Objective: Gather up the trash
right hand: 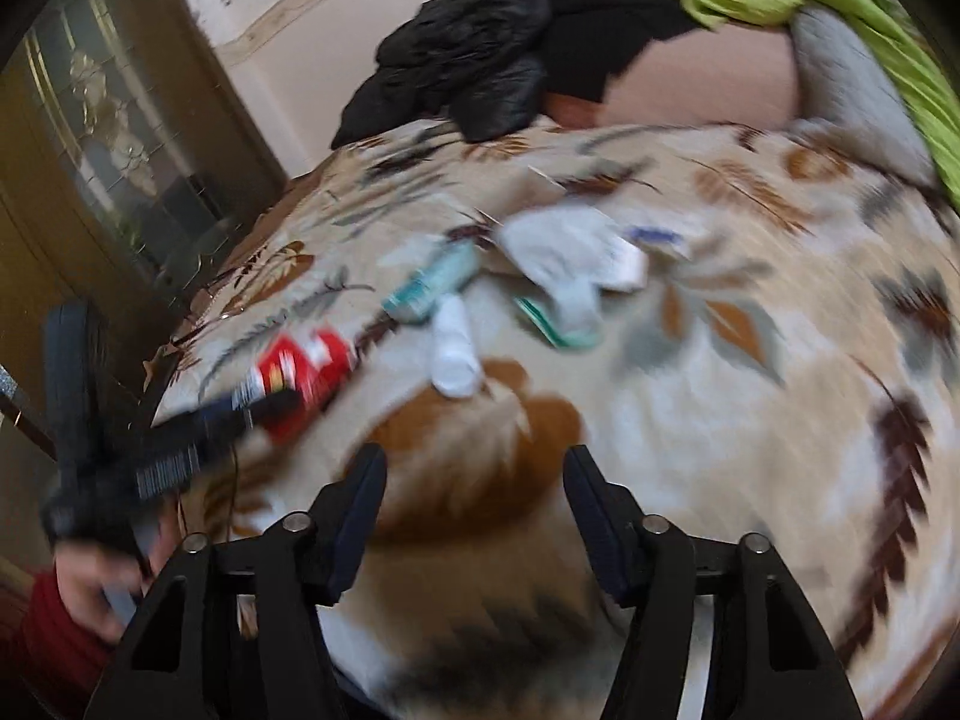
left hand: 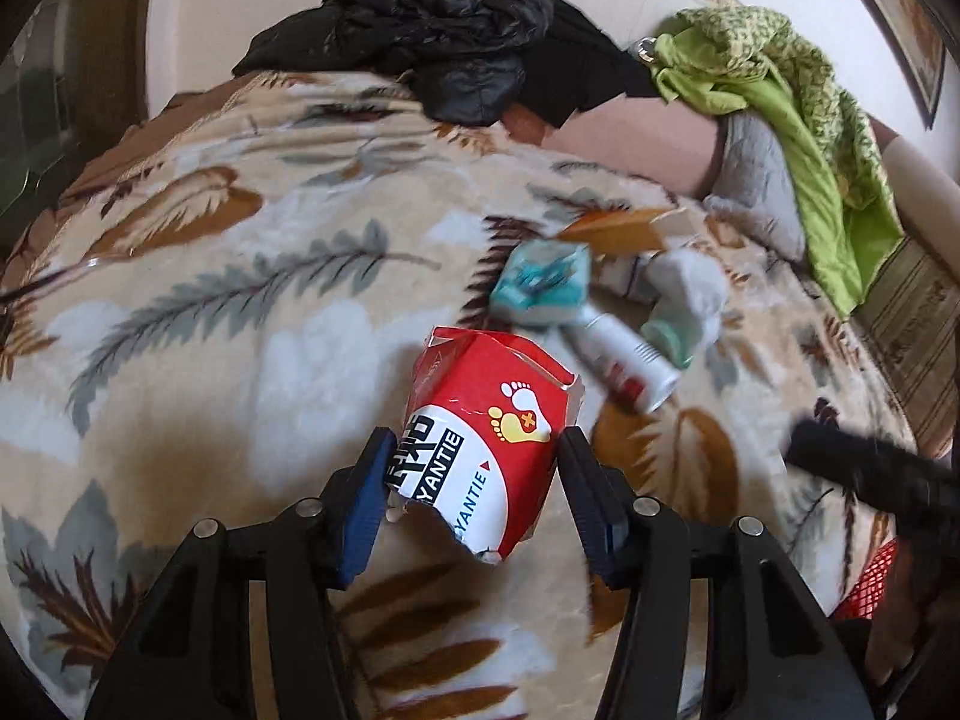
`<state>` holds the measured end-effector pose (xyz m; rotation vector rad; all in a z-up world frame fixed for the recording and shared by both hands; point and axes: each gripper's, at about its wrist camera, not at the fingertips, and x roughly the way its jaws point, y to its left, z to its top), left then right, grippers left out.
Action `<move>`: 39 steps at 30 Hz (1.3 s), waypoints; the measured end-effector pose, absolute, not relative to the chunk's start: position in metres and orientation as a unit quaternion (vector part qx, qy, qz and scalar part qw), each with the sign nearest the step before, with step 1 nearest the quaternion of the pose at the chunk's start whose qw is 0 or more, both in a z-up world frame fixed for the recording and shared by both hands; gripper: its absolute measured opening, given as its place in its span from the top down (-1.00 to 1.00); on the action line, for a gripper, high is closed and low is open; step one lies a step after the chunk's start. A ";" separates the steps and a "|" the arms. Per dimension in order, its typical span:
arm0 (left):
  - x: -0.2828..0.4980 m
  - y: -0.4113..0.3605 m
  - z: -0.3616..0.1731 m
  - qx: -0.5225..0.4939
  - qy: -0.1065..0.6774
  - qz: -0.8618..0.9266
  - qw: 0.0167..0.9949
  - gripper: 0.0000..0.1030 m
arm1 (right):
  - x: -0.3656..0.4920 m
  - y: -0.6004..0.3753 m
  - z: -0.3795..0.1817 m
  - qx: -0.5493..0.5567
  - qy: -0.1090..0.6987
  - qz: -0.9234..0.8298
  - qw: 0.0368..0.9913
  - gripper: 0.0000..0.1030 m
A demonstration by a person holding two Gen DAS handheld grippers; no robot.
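Observation:
A torn red and white carton [left hand: 486,420] with footprint marks sits between the fingers of my left gripper [left hand: 474,450], which touch its two sides. It also shows in the blurred right wrist view [right hand: 306,372], with the left gripper [right hand: 180,450] on it. Beyond it on the leaf-patterned blanket [left hand: 210,300] lie a teal and white packet [left hand: 540,288], a white tube [left hand: 624,360] and crumpled white paper [left hand: 690,288]. My right gripper [right hand: 474,474] is open and empty above the blanket, nearer than the white tube [right hand: 453,348] and paper [right hand: 564,264].
A black jacket [left hand: 456,42] and a green cloth [left hand: 798,120] lie at the far side of the bed by a grey pillow [left hand: 756,180]. A dark wooden cabinet [right hand: 120,138] stands left. Red mesh [left hand: 876,582] shows at lower right.

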<state>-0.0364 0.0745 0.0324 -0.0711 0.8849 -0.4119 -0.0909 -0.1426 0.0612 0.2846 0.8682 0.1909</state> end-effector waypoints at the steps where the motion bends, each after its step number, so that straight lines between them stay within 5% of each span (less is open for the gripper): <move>1: -0.036 0.076 0.030 -0.036 0.426 -0.196 0.882 -0.05 | -0.077 -0.139 0.060 0.129 0.422 0.096 0.892 0.00; 10: -0.022 0.067 0.016 -0.023 0.433 -0.196 0.880 -0.10 | 0.005 -0.124 0.021 0.109 0.480 0.083 0.866 0.37; 17: -0.031 0.061 0.018 -0.028 0.416 -0.189 0.889 0.19 | -0.027 -0.130 0.024 0.124 0.471 0.074 0.870 0.38; 23: -0.059 0.038 0.034 0.026 0.391 -0.204 0.897 0.21 | -0.085 -0.154 0.031 0.135 0.465 0.050 0.873 0.38; 34: -0.050 0.000 0.017 0.058 0.466 -0.244 0.849 0.17 | -0.117 -0.175 0.014 0.159 0.466 0.024 0.870 0.37; 39: -0.069 0.001 0.035 0.060 0.414 -0.231 0.879 0.22 | -0.128 -0.180 0.027 0.174 0.427 0.018 0.887 0.38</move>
